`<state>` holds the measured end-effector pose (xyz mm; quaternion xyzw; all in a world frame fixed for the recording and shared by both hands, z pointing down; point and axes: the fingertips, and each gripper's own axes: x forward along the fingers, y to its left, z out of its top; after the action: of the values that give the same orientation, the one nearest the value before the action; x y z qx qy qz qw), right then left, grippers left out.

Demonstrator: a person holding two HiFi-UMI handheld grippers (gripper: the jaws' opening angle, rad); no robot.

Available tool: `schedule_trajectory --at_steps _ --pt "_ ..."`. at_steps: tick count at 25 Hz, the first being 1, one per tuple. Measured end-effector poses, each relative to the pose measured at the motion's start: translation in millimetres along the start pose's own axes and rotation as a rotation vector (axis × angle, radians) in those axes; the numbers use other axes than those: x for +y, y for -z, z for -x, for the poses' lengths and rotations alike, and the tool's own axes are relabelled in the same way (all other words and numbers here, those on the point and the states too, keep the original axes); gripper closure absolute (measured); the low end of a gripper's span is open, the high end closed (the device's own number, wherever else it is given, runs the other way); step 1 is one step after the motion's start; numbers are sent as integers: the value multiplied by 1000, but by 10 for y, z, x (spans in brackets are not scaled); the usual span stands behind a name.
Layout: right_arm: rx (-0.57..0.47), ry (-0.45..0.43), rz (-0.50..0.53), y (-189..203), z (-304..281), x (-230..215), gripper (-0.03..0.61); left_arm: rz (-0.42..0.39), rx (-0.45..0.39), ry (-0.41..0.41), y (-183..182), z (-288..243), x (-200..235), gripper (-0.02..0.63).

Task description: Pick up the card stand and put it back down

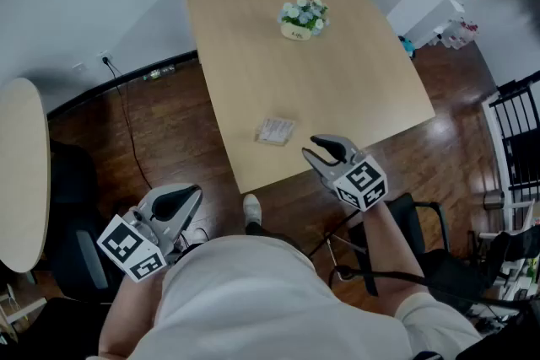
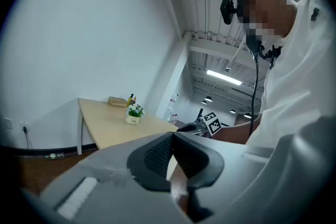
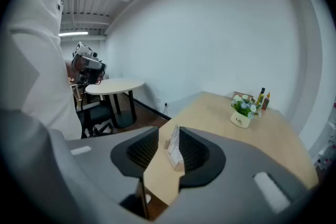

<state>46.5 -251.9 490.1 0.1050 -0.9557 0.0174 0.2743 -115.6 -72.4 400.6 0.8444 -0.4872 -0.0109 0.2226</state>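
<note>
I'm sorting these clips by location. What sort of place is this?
Probably an office lounge or meeting corner: a plain wooden table with a flower pot and a card stand, and a round table with a dark chair beside it.

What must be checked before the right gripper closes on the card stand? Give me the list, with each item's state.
1. Right gripper jaws apart: ok.
2. Card stand lined up with the gap between them: ok, the right gripper view shows it centred there.
3. Jaws around the stand: not ok; the head view shows the gripper short of it, near the table edge.
4. Space around the stand: ok; the flower pot stands far off.
5. Left gripper out of the way: ok, off the table, jaws together and empty.
</note>
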Motion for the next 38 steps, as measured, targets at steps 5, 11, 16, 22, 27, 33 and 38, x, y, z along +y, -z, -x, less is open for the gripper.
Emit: schedule_trajectory --at_steps 5,11,16,22,27,33,38 --pt "40 -68 41 128 -326 -462 434 3 -24 -37 -119 -277 55 606" --pt "100 -193 79 341 -806 -566 423 25 -42 -114 -157 -346 74 603" --pt "133 -272 84 475 -1041 -549 422 34 -50 -164 -164 -356 73 603" --pt "134 -340 73 519 -1152 -505 425 43 -39 -199 -157 -410 94 603" --pt "118 -360 76 529 -1178 -465 470 46 -30 -214 -125 -465 97 603" --pt "95 -369 81 518 -1167 -477 537 44 -20 -217 -130 -547 75 603" --pt "85 -378 80 523 -1170 -451 545 42 -15 -227 -108 -531 84 603"
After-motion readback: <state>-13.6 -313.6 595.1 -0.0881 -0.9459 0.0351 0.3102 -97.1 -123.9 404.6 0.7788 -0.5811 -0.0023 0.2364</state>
